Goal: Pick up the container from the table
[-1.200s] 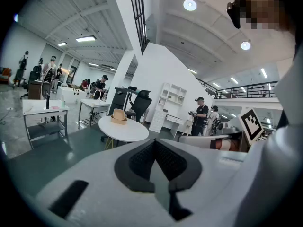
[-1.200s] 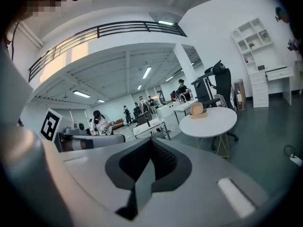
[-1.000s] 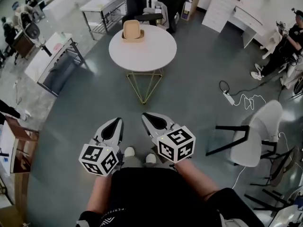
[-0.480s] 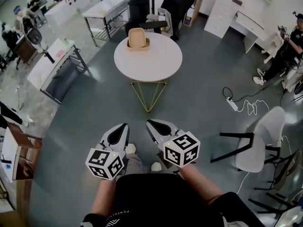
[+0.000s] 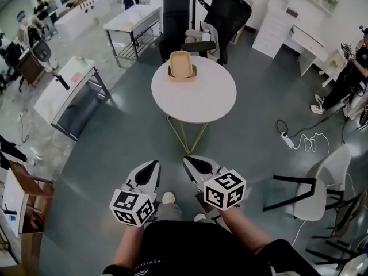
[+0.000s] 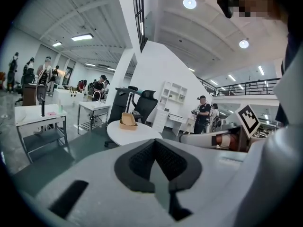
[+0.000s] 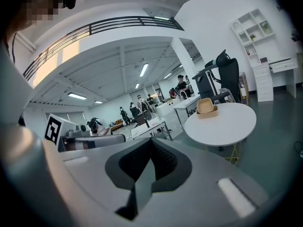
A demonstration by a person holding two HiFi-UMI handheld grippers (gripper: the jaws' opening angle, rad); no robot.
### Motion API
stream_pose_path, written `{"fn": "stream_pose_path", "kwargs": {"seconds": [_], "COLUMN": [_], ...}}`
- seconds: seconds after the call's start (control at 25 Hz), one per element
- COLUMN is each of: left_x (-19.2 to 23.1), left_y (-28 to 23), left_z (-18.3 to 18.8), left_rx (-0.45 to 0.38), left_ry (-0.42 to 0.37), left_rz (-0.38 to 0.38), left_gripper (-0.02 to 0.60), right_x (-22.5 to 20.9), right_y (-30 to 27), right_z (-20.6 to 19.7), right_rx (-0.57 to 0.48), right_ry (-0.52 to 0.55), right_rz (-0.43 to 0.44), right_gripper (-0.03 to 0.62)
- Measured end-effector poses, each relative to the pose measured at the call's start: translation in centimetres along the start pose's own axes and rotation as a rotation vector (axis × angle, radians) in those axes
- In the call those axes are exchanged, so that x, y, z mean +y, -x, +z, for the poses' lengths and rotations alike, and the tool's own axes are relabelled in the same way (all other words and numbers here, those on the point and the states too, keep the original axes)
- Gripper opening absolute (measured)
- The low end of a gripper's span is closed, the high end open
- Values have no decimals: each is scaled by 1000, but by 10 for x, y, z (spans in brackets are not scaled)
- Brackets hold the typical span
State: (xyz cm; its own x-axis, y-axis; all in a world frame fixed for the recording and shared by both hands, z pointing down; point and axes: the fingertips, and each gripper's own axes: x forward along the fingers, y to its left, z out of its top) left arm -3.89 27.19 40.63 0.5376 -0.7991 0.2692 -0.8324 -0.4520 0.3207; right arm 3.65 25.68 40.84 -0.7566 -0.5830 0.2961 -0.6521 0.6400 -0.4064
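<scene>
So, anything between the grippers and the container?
Nothing visible. Only floor lies between the left gripper, the right gripper and the table, and the tabletop before the container is bare. The container sits near the far edge; an office chair stands behind it.

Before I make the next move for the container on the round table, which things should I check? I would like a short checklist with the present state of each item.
1. Container in sight: ok. It sits near the far edge of the round white table.
2. Container within reach: not ok. The table stands well ahead of both grippers, with floor between.
3. Grippers empty: ok. The left gripper and the right gripper hold nothing.
4. Jaws ready to grasp: not ok. Both are shut.
5. Way to the table: ok. The cable lies off to the right.
6. Contents of the container: cannot tell.
</scene>
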Motion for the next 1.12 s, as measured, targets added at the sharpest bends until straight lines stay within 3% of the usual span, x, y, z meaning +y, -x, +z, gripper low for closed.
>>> {"fn": "stream_pose_path", "kwargs": {"seconds": [0.28, 0.56, 0.88, 1.12], "left_x": [69, 112, 136, 152], "left_y": [-13, -21, -38, -67], "left_z": [17, 29, 41, 50], "left_rx": [35, 64, 69, 69], "left_ry": [-2, 3, 8, 11], "left_rz": [-22, -46, -62, -52], "left_gripper": [-12, -12, -12, -12], "right_x": [1, -1, -1, -33], "right_y": [-75, -117, -156, -182], "right_z": [19, 27, 39, 51], "right_rx": [7, 29, 61, 75], "right_ry": [-46, -60, -38, -39], "right_rz": [-6, -40, -25, -25], "right_gripper": [-2, -2, -2, -2]}}
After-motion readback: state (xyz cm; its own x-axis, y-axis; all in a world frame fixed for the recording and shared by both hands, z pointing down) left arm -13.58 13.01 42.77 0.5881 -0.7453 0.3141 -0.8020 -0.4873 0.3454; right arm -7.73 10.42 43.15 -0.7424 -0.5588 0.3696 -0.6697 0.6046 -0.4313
